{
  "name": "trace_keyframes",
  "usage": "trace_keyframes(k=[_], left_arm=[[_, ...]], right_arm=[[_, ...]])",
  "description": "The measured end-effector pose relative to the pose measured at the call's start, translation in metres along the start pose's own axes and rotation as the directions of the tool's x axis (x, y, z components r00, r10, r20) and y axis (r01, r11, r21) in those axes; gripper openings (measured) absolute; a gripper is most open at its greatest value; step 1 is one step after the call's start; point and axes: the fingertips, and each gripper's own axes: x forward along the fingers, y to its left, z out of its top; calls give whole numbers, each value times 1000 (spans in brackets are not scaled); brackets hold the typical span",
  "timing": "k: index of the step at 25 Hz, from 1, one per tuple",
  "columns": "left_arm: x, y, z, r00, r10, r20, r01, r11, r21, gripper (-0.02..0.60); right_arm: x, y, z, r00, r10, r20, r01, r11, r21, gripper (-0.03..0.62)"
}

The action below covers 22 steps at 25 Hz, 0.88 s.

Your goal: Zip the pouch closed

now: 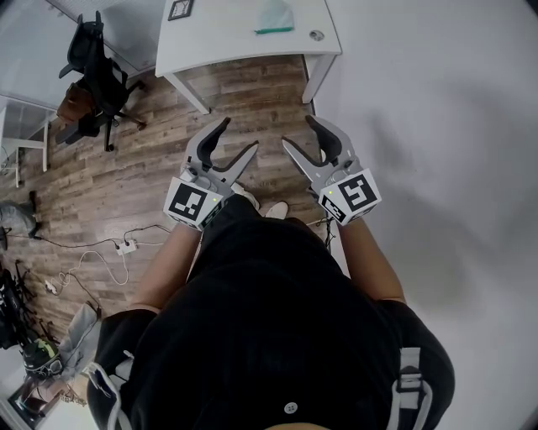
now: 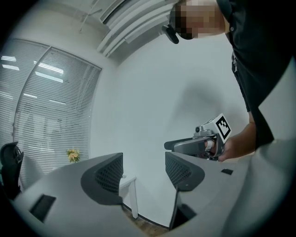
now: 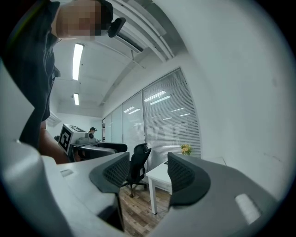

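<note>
Left gripper: the left gripper [image 1: 239,134] is held level in front of the person's waist, jaws apart and nothing between them; its own view shows only a bare wall past the pads.
Right gripper: the right gripper [image 1: 298,131] is level beside it, jaws spread and empty, with an office chair [image 3: 136,169] and the table visible through the gap.
Pouch: a small teal item [image 1: 274,18], most likely the pouch, lies on the white table [image 1: 227,42] ahead, well apart from both tools (too small to tell where the zipper or its slider sits).
Stage: judged as not yet begun, since neither tool is near the pouch.
Doing it well: the person should step up to the table first, then pin the fabric at the slider's starting end with one gripper. The other should pinch the pull tab squarely. A straight pull along the teeth, with the fabric kept taut, should stop the pouch bunching or sliding.
Risk: the pouch looks light, so it may drag across the tabletop if unanchored.
Writing: none can be read. Each gripper cube carries a black-and-white square marker [image 1: 187,202], and a similar framed pattern [image 1: 179,8] sits on the table.
</note>
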Motion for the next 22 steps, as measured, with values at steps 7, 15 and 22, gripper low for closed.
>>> trace_keyframes(k=[7,15,22], left_arm=[[7,8,-3,1000,-2,-11,2,1000,-20,314],[14,19,-9,999,-6,-40,6,1000,-17,327],[29,68,-20,999,-13,-42,12,1000,-24,327]], right_arm=[[7,-7,-6,999,7,-31,-7,1000,5,341],[20,-14,-14,999,7,-51,-6,1000,23,351],[64,-34,-16,998,-22,-63,23,999,24,351]])
